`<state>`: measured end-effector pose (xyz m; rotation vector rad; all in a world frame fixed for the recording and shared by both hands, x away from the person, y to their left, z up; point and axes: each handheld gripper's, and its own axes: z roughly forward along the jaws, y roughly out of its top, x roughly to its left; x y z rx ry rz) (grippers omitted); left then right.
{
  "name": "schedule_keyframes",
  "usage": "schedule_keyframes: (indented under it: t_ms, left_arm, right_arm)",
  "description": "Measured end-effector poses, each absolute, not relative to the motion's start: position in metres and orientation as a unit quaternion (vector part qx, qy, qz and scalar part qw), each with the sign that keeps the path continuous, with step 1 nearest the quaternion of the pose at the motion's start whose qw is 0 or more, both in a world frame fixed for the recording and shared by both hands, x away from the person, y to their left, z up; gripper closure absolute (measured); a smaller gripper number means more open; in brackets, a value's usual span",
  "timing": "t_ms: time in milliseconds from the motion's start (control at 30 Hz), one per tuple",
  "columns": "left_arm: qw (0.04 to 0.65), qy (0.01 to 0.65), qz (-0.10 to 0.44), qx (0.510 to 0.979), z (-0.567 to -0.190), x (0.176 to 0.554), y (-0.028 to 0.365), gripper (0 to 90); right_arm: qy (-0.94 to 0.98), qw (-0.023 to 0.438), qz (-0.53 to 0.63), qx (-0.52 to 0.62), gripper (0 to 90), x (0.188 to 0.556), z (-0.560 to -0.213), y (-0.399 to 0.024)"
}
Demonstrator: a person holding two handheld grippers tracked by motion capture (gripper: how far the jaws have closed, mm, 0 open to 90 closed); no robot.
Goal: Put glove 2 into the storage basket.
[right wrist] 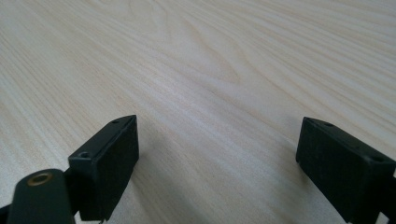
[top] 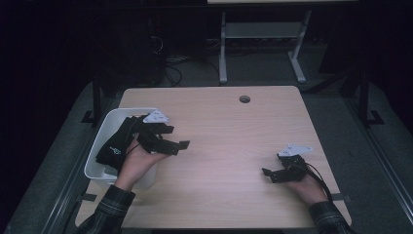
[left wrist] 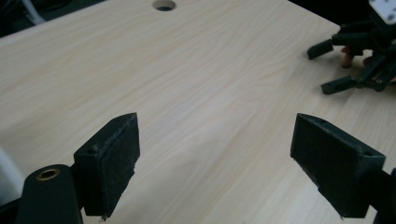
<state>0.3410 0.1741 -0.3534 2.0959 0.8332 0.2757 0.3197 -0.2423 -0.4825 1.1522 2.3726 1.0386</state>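
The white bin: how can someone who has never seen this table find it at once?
Start at the light wooden table and go to its left edge. There stands the white bin, an open plastic tub holding dark fabric, beside the left gripper. It is the only container here.

Both tongs are black, each topped with a grey three-cornered plate and trailing a black cable. The left tongs point(top: 178, 137) and right tongs point(top: 267, 175) end in blocky, flat-faced jaws with small screw holes and a brass ring at the hinge. The sleeves point(top: 111, 207) are dark plaid.
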Motion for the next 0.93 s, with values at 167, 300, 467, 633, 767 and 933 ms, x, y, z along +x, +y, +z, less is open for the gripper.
schedule_keyframes:
  t_ms: [167, 300, 467, 633, 767, 933]
  left_arm:
    - [0.413, 0.306, 0.104, 0.852, -0.374, 0.331, 0.148, 15.1]
    - [0.402, 0.295, 0.094, 0.862, -0.394, 0.326, 0.133, 15.1]
    - [0.385, 0.281, 0.09, 0.875, -0.417, 0.322, 0.123, 15.1]
    - [0.357, 0.273, 0.079, 0.89, -0.441, 0.319, 0.113, 15.0]
    - [0.344, 0.274, 0.073, 0.895, -0.454, 0.319, 0.109, 15.0]
    - [0.333, 0.277, 0.066, 0.899, -0.465, 0.32, 0.11, 15.0]
  right_arm:
    - [0.827, 0.153, 0.362, 0.401, 12.7, 0.32, -0.482, -0.242]
    - [0.827, 0.153, 0.362, 0.401, 12.7, 0.32, -0.482, -0.242]
    - [0.827, 0.153, 0.362, 0.401, 12.7, 0.32, -0.482, -0.242]
    - [0.827, 0.153, 0.362, 0.401, 12.7, 0.32, -0.482, -0.242]
    - [0.827, 0.153, 0.362, 0.401, 12.7, 0.32, -0.482, -0.242]
    - [0.828, 0.154, 0.362, 0.4, 12.7, 0.32, -0.483, -0.243]
